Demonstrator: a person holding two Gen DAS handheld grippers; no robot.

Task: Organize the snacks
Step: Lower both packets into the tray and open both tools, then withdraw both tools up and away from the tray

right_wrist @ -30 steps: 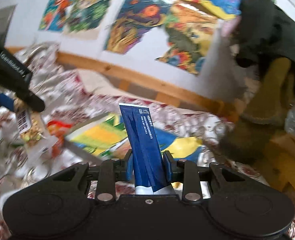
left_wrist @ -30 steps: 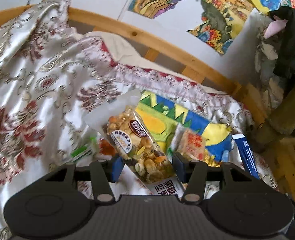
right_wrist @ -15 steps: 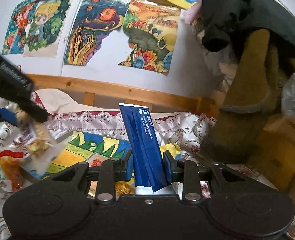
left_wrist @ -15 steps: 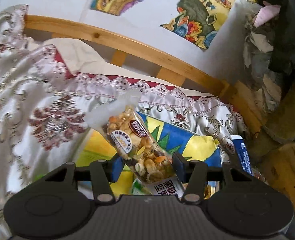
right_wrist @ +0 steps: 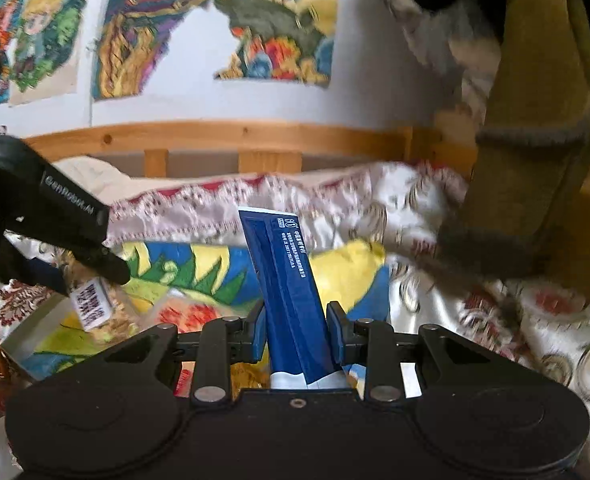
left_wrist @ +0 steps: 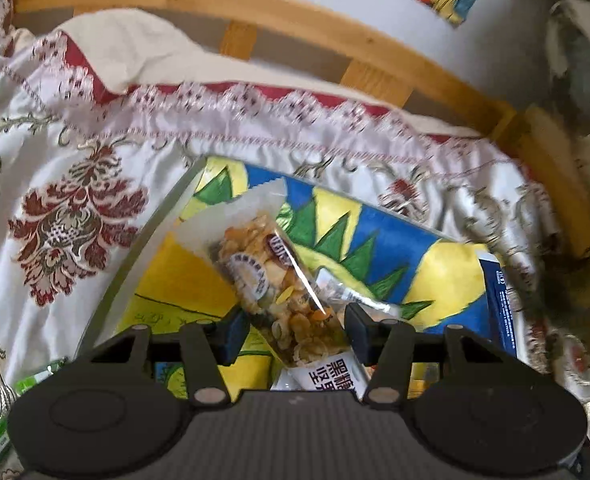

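The left gripper [left_wrist: 293, 330] has its fingers clamped on a clear packet of mixed nuts [left_wrist: 271, 276], held over the brightly painted box [left_wrist: 399, 240] that lies on the bed's patterned cover [left_wrist: 75, 216]. The right gripper [right_wrist: 296, 332] has its fingers clamped low on a dark blue packet [right_wrist: 287, 272], which stands upright above the same box. Both packets look light, with slippery film; the nut packet is lumpy and soft and would likely crush under a hard squeeze, so a hold across its filled middle suits best. The blue one seems stiffer and flat-sided.
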